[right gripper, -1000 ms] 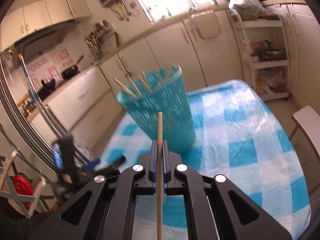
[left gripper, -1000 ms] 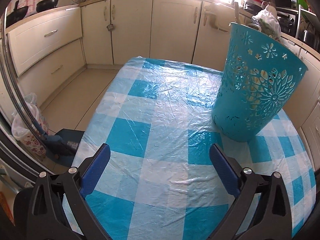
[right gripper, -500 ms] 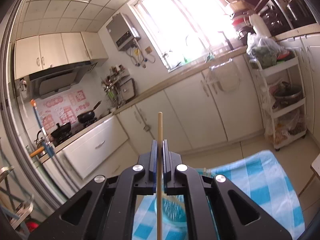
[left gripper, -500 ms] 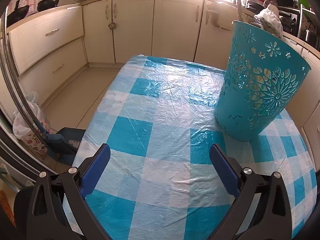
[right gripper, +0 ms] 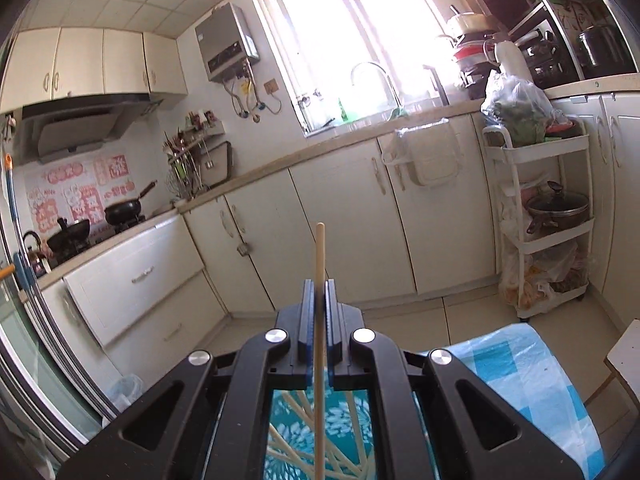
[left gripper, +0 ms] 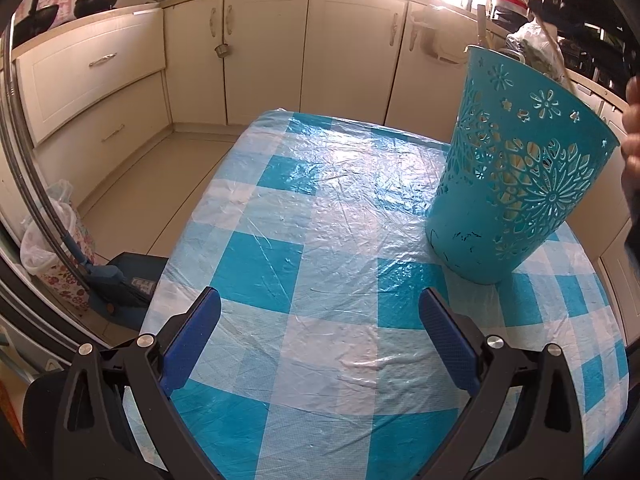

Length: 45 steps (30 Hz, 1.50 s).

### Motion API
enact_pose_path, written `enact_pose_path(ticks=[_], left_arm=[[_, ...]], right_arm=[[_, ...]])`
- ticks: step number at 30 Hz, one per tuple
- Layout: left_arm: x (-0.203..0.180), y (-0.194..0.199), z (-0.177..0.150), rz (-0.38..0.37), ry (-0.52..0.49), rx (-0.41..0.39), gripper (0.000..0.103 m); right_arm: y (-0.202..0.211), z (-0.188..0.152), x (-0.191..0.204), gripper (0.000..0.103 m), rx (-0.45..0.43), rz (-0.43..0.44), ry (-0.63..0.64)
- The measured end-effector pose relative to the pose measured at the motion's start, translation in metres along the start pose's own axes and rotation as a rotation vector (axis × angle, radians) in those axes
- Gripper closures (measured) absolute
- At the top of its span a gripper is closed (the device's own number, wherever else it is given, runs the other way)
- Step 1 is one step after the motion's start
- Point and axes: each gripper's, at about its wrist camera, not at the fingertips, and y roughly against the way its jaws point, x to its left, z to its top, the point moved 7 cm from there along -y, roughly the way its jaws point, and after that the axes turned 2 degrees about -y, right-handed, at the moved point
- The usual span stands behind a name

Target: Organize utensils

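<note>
A teal cut-out basket (left gripper: 520,176) stands on the blue-and-white checked tablecloth (left gripper: 320,240) at the right. My left gripper (left gripper: 320,340) hovers open over the near part of the cloth, nothing between its blue pads. My right gripper (right gripper: 319,292) is shut on a single wooden chopstick (right gripper: 319,264), which runs upright through the pads. Directly below the right gripper, the basket (right gripper: 340,420) shows with several chopsticks (right gripper: 296,456) lying inside. In the left wrist view a blurred hand (left gripper: 632,128) sits at the right edge above the basket.
Cream kitchen cabinets (right gripper: 340,232) and a counter ring the room. A white trolley (right gripper: 548,216) with pots and bags stands right of the table. A dustpan and brush (left gripper: 120,280) and a lined bin (left gripper: 44,252) sit on the floor left of the table.
My right gripper rose with the chopstick and now hangs over the basket, which has dropped out of the middle of its view. The left gripper stayed put.
</note>
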Motion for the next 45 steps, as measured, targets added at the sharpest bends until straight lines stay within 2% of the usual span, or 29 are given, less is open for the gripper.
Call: enact_pose_path(ticks=[3,9,12,14,17,20,25,32,38,42,45], left_arm=[[0.001,0.0,0.0,0.002,0.004,-0.002,0.008],[0.002,0.003,0.001,0.002,0.014,-0.009,0.008],[0.004,0.012,0.001,0.024,-0.006,0.006,0.008],[0.005,0.027,0.003,0.023,-0.01,-0.006,0.008],[0.004,0.061,0.011,0.03,-0.029,-0.038,0.008],[0.0,0.1,0.019,0.045,-0.057,-0.073,0.008],[-0.012,0.165,0.022,0.042,-0.086,-0.121,0.008],[-0.015,0.237,0.021,0.092,-0.084,-0.17,0.008],[-0.02,0.299,0.024,0.056,-0.066,-0.172,0.008],[-0.033,0.339,0.016,0.024,-0.138,-0.142,0.008],[-0.037,0.37,0.007,0.054,-0.158,-0.205,0.008]], right_arm=[[0.007,-0.016,0.003,0.097,0.028,-0.004,0.048],[0.042,-0.042,0.001,0.087,0.092,0.0,0.058],[0.074,-0.055,0.0,0.067,0.122,-0.003,0.05],[0.099,-0.064,-0.002,0.041,0.148,-0.022,0.035],[0.128,-0.075,-0.006,0.023,0.209,-0.07,0.018],[0.155,-0.079,-0.009,0.009,0.247,-0.136,0.0],[0.195,-0.079,0.004,0.007,0.268,-0.212,0.043],[0.244,-0.064,0.018,0.007,0.233,-0.253,0.048],[0.287,-0.044,0.04,0.007,0.199,-0.219,0.021],[0.319,-0.033,0.061,0.007,0.18,-0.176,-0.012],[0.346,-0.035,0.078,0.007,0.158,-0.134,-0.017]])
